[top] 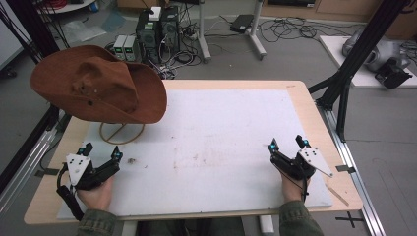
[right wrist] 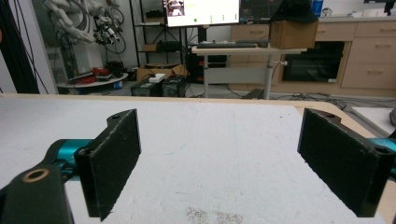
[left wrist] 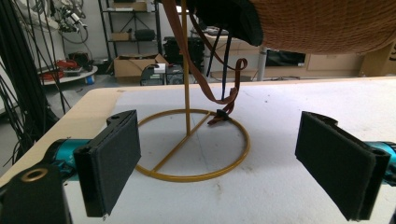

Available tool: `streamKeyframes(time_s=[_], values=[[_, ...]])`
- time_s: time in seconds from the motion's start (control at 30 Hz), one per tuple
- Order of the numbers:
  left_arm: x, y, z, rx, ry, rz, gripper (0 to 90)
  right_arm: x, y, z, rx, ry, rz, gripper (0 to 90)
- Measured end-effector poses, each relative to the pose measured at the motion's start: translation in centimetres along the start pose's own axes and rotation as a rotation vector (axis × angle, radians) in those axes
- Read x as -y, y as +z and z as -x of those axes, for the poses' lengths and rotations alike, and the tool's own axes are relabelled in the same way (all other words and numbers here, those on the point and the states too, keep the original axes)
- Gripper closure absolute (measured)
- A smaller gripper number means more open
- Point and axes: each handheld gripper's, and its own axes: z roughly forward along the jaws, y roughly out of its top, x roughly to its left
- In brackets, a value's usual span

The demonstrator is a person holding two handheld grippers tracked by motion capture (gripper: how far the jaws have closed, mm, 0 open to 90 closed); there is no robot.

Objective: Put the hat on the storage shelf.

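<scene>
A brown cowboy hat rests on top of a thin yellow wire stand at the table's far left. In the left gripper view the stand's ring base and upright rod lie straight ahead, with the hat's brim overhead and its brown chin strap dangling down to the ring. My left gripper sits low near the front left, a short way from the stand, open and empty. Near the front right, my right gripper is open too, with nothing between its black pads.
A white foam sheet covers most of the wooden table. A small dark speck of debris lies near the left gripper. Black frame posts stand at the table's right, with computers and cables on the floor beyond.
</scene>
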Motion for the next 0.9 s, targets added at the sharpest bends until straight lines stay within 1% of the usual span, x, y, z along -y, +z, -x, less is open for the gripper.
streamKeyframes(time_s=[0.1,0.13,0.27,0.37,0.6,0.8,0.9], values=[[0.0,0.1,0.1,0.003,0.002,-0.005,14.4,0.0,-0.1,-0.1,-0.006,-0.012,0.009,12.4],[0.1,0.1,0.1,0.002,-0.002,0.0,14.5,0.0,-0.2,-0.1,-0.013,-0.018,0.009,12.4],[0.1,0.1,-0.2,0.001,-0.012,-0.005,14.5,0.0,-0.2,-0.2,-0.02,-0.024,0.019,12.5],[0.1,0.0,-0.4,-0.006,-0.027,0.001,14.5,-0.1,-0.2,-0.3,-0.023,-0.006,0.024,12.4],[0.0,-0.3,-0.9,-0.021,-0.038,0.004,14.6,-0.1,-0.4,0.0,-0.033,-0.001,0.026,12.4],[0.0,-0.2,-0.9,-0.015,-0.04,0.001,14.6,0.1,-0.3,0.2,-0.031,0.025,0.014,12.4],[0.0,-0.2,-0.8,-0.01,-0.037,-0.003,14.6,0.1,-0.3,0.3,-0.032,0.028,0.017,12.4]])
